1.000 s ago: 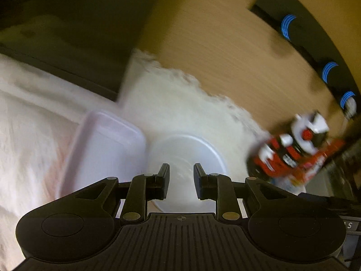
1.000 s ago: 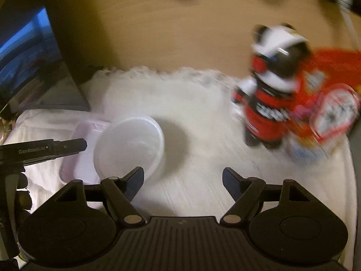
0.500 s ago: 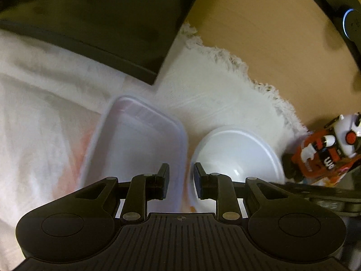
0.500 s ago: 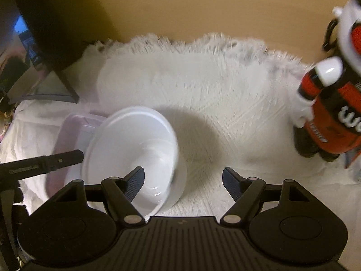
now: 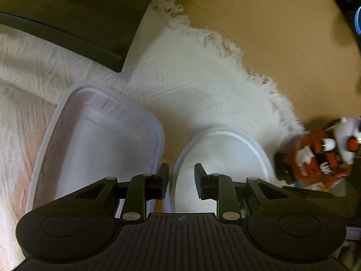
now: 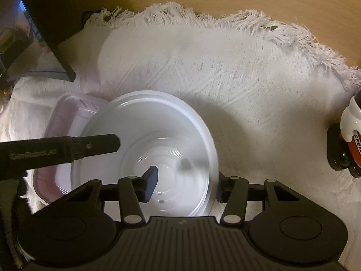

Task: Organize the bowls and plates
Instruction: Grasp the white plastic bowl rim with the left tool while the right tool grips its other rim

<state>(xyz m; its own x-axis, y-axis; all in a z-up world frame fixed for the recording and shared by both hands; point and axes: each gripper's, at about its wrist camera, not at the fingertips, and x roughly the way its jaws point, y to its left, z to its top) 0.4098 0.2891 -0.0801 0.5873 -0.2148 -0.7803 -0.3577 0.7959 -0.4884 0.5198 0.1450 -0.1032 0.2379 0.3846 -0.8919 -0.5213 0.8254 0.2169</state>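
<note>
The right gripper (image 6: 183, 185) is closing its fingers on the white bowl (image 6: 158, 140): one finger sits inside the bowl, the other outside its right wall, and the rim runs between them. Whether the pads already press on the wall cannot be told.

The left gripper (image 5: 181, 181) keeps its fingers narrow, with a small gap between them and nothing gripped. It hovers over the bowl's left rim (image 5: 178, 164), one finger above the bowl's inside, the other above the gap toward the clear rectangular container (image 5: 97, 140). In the right wrist view this gripper's finger (image 6: 90, 145) reaches in from the left over the bowl's edge.

The bowl stands upright on a white fringed cloth (image 6: 225, 67), just beside the container and possibly touching it. The cloth lies on a wooden desk (image 5: 270, 22). A red, white and black toy figure (image 5: 320, 153) stands at the cloth's right side, apart from the bowl. A dark screen (image 5: 67, 11) rises behind the container.
</note>
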